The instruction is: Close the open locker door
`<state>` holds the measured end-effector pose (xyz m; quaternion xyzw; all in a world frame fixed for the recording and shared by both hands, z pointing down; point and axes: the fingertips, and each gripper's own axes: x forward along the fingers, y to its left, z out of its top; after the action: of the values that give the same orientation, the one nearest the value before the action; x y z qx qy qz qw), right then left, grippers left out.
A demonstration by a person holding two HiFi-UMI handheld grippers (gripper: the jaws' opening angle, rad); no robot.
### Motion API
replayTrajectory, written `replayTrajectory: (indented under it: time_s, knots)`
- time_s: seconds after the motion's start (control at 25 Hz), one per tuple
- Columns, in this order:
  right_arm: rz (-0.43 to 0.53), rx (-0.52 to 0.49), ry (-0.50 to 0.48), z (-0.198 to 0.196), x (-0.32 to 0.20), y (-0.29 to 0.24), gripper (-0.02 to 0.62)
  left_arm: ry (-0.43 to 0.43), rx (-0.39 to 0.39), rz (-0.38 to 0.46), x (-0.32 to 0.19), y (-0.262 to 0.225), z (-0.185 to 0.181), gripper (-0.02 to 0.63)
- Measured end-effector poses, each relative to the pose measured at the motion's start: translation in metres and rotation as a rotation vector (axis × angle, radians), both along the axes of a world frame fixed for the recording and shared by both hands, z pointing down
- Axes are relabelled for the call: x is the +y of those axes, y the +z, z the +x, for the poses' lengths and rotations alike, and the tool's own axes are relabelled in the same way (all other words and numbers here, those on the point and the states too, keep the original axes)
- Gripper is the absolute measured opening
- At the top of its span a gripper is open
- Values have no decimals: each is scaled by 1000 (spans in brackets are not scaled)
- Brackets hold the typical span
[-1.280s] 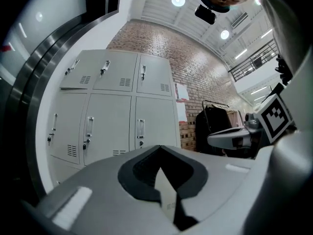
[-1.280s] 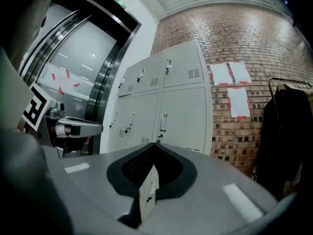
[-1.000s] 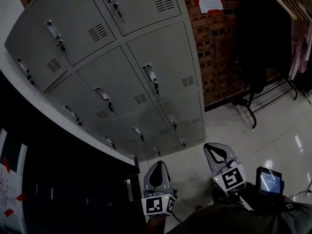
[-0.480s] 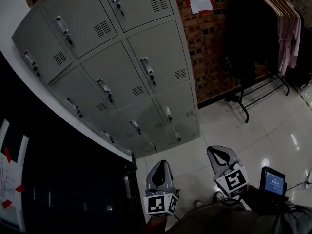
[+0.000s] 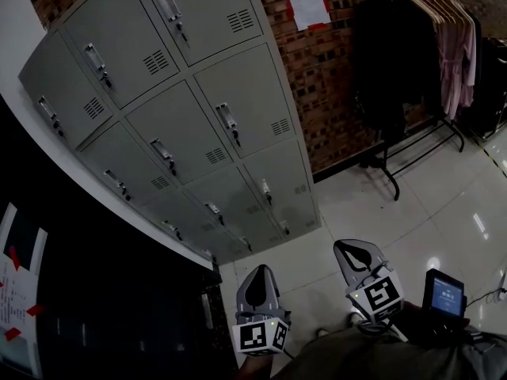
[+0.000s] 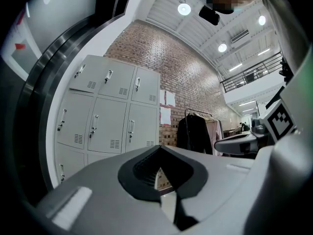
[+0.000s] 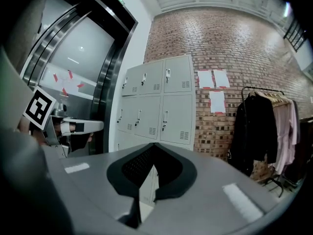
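Note:
The grey locker bank (image 5: 198, 117) stands against the brick wall, and every door I can see on it lies flush and shut. The left gripper view has the lockers (image 6: 110, 116) at mid-left; in the right gripper view the lockers (image 7: 156, 102) sit at centre. My left gripper (image 5: 258, 267) and right gripper (image 5: 349, 245) hover side by side low in the head view, over the floor and well short of the lockers. Both are shut with nothing in them. The left gripper (image 6: 159, 149) and the right gripper (image 7: 154, 145) each show their jaw tips meeting.
A clothes rack (image 5: 420, 62) with a dark coat and pale garments stands right of the lockers. Papers (image 5: 305, 2) hang on the brick wall. A dark metal door frame (image 5: 95, 291) lies at the left. A small lit screen (image 5: 442, 295) sits by my right hand. Glossy tiles (image 5: 412, 212) cover the floor.
In the head view the lockers and the clothes rack have slid left and more floor shows before them. Both grippers stay shut, side by side, at the bottom of the view.

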<state>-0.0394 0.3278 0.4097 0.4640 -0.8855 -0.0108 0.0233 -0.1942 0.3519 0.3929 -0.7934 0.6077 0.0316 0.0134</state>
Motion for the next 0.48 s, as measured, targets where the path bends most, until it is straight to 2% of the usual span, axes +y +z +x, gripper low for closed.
replayTrajectory:
  time_s: [0.48]
  knots:
    - [2,-1,2,11,10,-3,6,6,6,-10,10,1,13,2]
